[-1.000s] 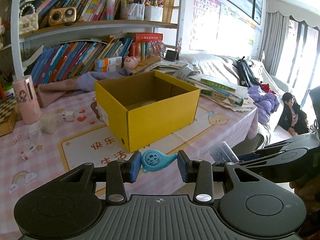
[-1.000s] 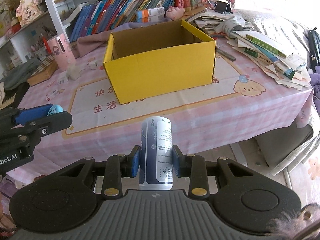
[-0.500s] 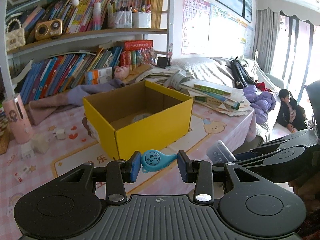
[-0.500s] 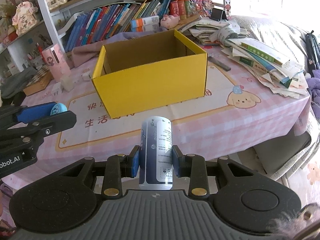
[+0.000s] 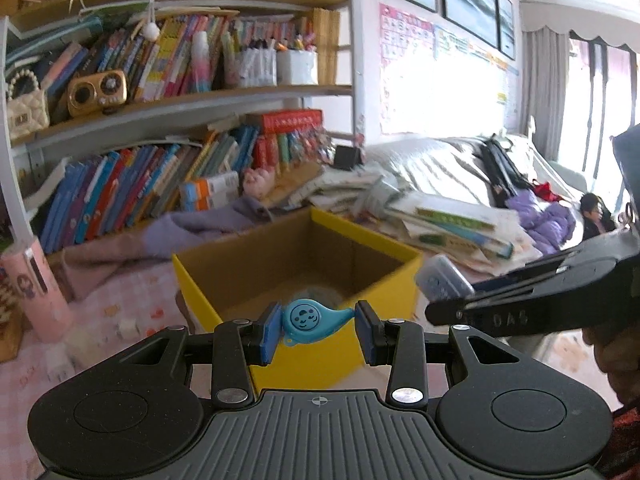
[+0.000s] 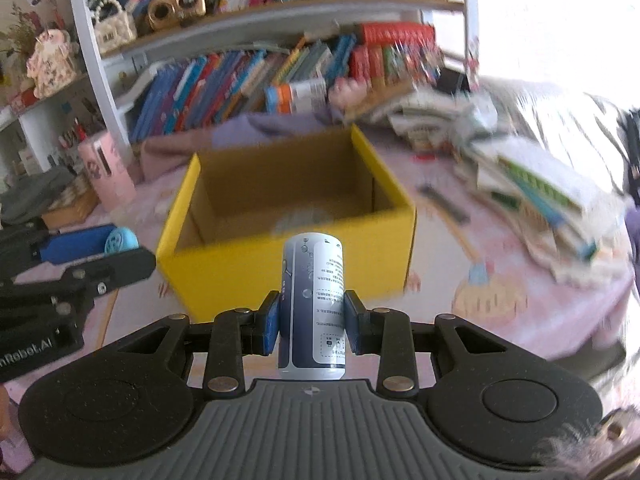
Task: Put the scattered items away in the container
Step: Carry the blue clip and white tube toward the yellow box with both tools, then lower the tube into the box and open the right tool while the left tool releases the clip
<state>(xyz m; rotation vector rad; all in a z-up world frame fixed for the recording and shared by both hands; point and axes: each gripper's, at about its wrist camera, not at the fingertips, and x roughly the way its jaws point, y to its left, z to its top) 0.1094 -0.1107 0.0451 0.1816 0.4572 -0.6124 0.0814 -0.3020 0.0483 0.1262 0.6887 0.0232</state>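
Yellow box [image 6: 288, 268], open-topped, stands on the pink worktop [image 6: 500, 280] ahead of both tools, in front of the bookshelf [image 5: 180, 100]. Your left gripper [image 5: 316, 330] has its jaws clenched on a blue whistle-shaped toy [image 5: 310, 317], held at the box's near wall. Your right gripper [image 6: 312, 328] grasps an upright white-and-navy can [image 6: 314, 304] just short of that wall. A pink cylinder [image 6: 106, 172] stands far left; stacked papers [image 6: 540, 184] lie right.
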